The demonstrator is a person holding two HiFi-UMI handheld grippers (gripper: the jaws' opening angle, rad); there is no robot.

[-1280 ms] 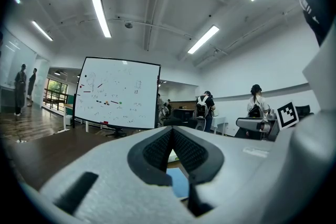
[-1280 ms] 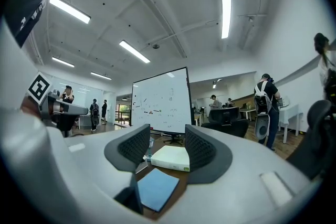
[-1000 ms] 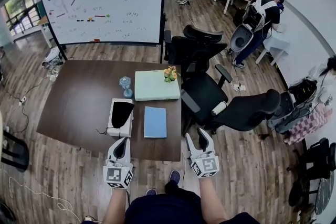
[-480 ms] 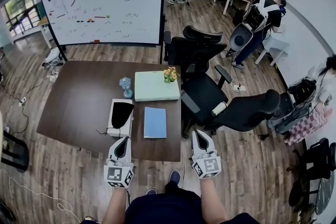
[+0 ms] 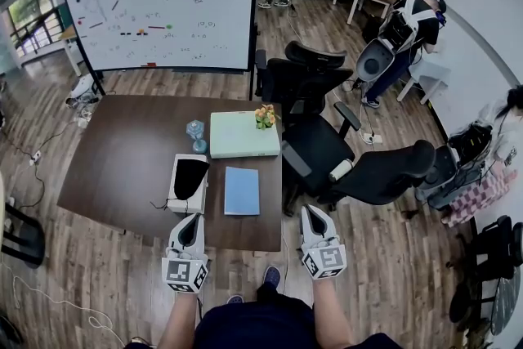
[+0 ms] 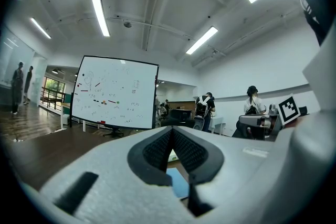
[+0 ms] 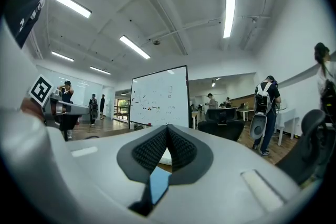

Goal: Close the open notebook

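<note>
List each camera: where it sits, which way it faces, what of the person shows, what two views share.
Head view: on the person's head, looking steeply down at the table and notebook; both forearms, the left claw and right claw show.
Left gripper view: on the left claw, looking level toward the whiteboard; its shut jaws fill the bottom.
Right gripper view: on the right claw, facing the same way; its shut jaws fill the bottom.
Shared: both gripper views show the whiteboard and a sliver of the notebook.

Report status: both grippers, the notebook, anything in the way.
Left gripper shut, empty, at near edge of table. Right gripper shut, empty, off its corner. Blue notebook lies closed, flat. White box beside it, not blocking.
</note>
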